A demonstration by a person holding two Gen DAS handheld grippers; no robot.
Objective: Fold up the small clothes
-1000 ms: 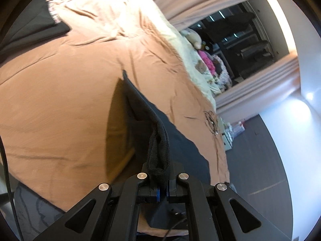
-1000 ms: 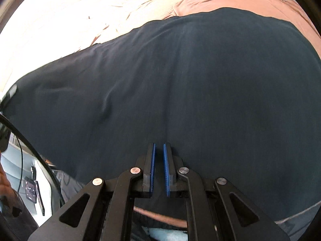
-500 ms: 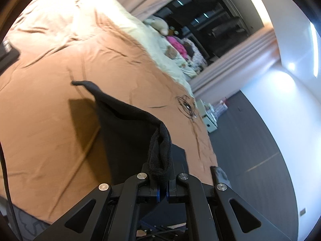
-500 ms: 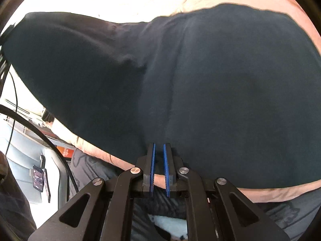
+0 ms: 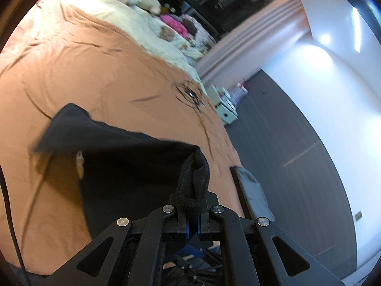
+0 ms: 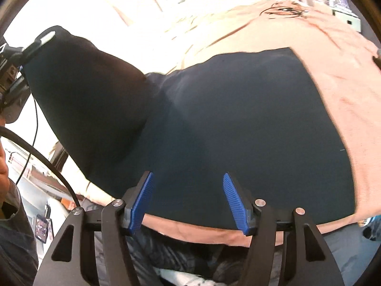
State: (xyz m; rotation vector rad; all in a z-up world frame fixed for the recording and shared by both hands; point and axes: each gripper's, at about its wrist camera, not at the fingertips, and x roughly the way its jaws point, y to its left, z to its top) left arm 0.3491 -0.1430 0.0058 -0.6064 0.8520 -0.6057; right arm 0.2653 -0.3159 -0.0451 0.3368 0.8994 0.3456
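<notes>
A black garment (image 5: 123, 162) lies on the orange bed cover (image 5: 100, 76). My left gripper (image 5: 193, 224) is shut on a bunched edge of it and holds that side up off the bed. In the right wrist view the garment (image 6: 250, 119) spreads flat on the right, while its left part (image 6: 90, 90) rises as a flap up to the left gripper (image 6: 31, 47). My right gripper (image 6: 189, 200) hovers over the garment's near edge. Its jaws are opening, and the blue pads (image 6: 142, 197) stand apart and press on nothing.
Cream bedding and plush toys (image 5: 166, 23) sit at the head of the bed. Dark floor (image 5: 297, 155) and a small pale cabinet (image 5: 226, 112) are off the bed's right side. A cable (image 6: 47, 162) and a person's clothing (image 6: 16, 238) are at the near left.
The left gripper has risen and swung across with the garment's edge, which lifted a flap. The right gripper's jaws have parted and it has drawn back to the garment's near edge.
</notes>
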